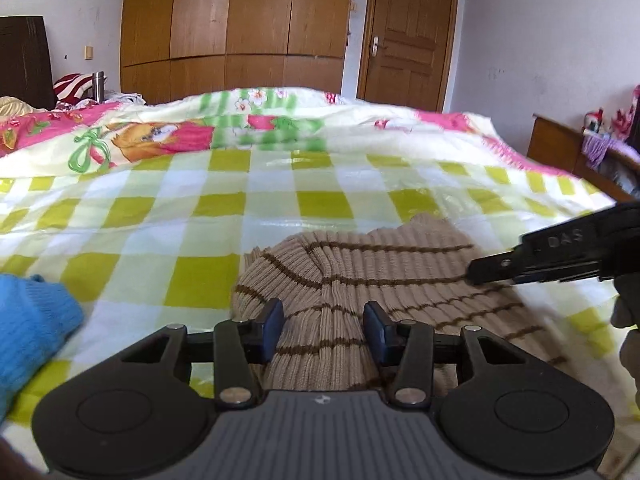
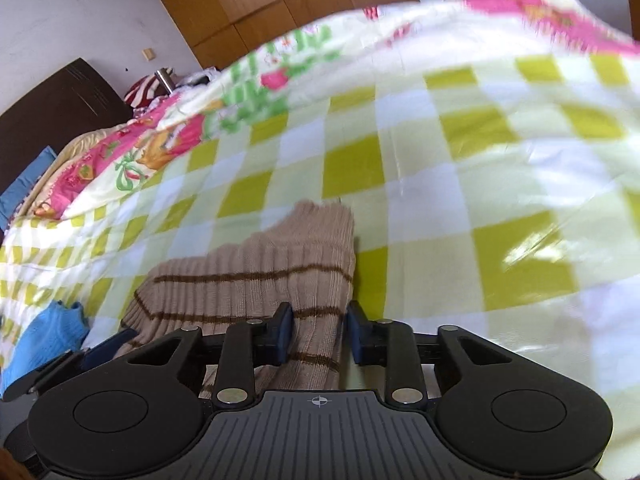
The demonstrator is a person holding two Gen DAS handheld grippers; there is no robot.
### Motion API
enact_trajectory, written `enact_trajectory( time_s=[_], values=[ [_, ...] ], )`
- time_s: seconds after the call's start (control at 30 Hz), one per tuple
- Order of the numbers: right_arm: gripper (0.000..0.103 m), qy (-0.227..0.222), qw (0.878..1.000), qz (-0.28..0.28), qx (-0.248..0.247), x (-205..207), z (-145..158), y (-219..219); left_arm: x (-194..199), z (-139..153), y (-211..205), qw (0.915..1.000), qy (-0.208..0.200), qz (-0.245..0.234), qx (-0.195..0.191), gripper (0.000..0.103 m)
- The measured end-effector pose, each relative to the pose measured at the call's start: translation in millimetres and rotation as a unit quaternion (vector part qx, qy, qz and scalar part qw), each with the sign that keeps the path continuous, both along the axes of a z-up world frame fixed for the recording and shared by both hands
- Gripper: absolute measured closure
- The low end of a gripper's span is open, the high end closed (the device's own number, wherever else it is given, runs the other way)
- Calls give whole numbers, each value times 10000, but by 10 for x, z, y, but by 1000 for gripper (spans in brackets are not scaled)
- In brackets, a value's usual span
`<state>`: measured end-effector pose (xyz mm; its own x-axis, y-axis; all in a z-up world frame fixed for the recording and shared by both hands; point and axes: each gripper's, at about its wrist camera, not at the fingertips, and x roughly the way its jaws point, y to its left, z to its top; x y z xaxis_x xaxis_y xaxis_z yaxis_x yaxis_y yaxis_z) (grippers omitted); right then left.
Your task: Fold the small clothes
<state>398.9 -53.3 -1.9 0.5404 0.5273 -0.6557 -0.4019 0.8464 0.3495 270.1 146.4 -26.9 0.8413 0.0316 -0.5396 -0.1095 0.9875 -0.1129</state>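
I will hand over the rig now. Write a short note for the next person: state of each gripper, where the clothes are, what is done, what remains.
Left gripper: jaws open, astride the near part of the beige striped knit, not pinching it.
Right gripper: jaws apart around the knit's right edge; a gap shows on one side, so no grip yet.
The knit lies bunched on the checked bedcover.
Blue knit lies to the left, untouched.
Done: no finished fold visible.
Left: grip, fold the beige knit, then the blue one.

Checked bedspread (image 1: pixel 224 204), wooden wardrobe (image 1: pixel 236 20), door (image 1: pixel 408 40).
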Motion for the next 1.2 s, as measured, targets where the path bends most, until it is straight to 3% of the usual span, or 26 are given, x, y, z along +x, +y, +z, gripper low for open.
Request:
enact_trajectory(
  time_s=[0.13,0.23,0.33,0.43,0.53,0.67,0.83,1.03,1.2],
  values=[
    [71,-445,9978,383,-310,-703,198,-117,-355,87,-26,9998,25,60,209,45],
    [72,-402,9955,692,-508,-1161,137,-136,-655,30,-102,9992,244,-40,322,45],
    [71,-430,9896,824,-1101,-1376,-79,-36,-821,-147,-191,9970,677,-114,365,44],
    [68,-181,9903,764,-1145,-1349,-271,-68,-894,-260,-218,9955,907,-125,247,41],
    [68,-168,9918,754,-1017,-1372,-97,-110,-933,-144,-235,9948,946,-96,364,41],
    [69,-427,9885,700,-1273,-1468,17,-56,-987,7,-273,9950,848,41,524,42],
    [69,-333,9885,586,-1355,-1466,-42,-28,-947,-140,-346,9908,1062,17,844,39],
    [69,-395,9884,519,-1371,-1504,-3,-50,-1021,25,-365,9927,890,106,805,40],
    [69,-343,9874,506,-1461,-1508,-64,-15,-1011,-154,-353,9905,1168,133,712,38]
  ],
)
